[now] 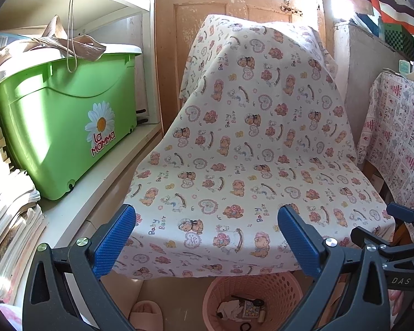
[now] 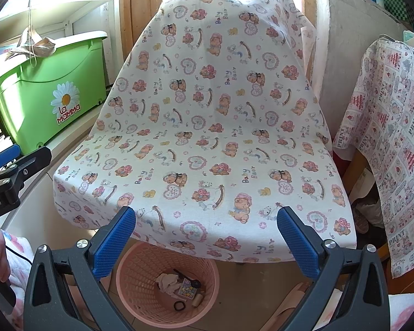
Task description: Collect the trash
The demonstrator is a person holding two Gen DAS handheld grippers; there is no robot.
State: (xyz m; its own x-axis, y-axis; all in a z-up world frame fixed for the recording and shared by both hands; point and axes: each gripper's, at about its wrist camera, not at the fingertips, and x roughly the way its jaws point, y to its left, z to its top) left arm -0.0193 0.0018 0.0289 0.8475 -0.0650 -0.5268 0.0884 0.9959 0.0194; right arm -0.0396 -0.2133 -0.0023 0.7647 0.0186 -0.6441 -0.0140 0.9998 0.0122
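A pink perforated trash basket (image 2: 140, 270) stands on the floor under the front of a chair; it also shows in the left wrist view (image 1: 278, 284). Inside lie crumpled paper (image 2: 167, 281), a small patterned card (image 2: 186, 292), a black ring (image 2: 180, 306) and a cork-like bit (image 2: 198, 301). My left gripper (image 1: 207, 215) is open and empty above the chair seat. My right gripper (image 2: 207, 216) is open and empty above the seat's front edge. The chair's bear-print cloth (image 2: 207, 127) carries nothing. Each gripper shows at the edge of the other's view.
A green "La Mamma" bin (image 1: 66, 127) sits on a white ledge at left, with stacked papers (image 1: 5, 220) beside it. A cloth-draped table (image 2: 394, 149) stands at right. A wooden door (image 1: 229, 2) is behind the chair. A pink slipper (image 1: 145, 315) lies on the floor.
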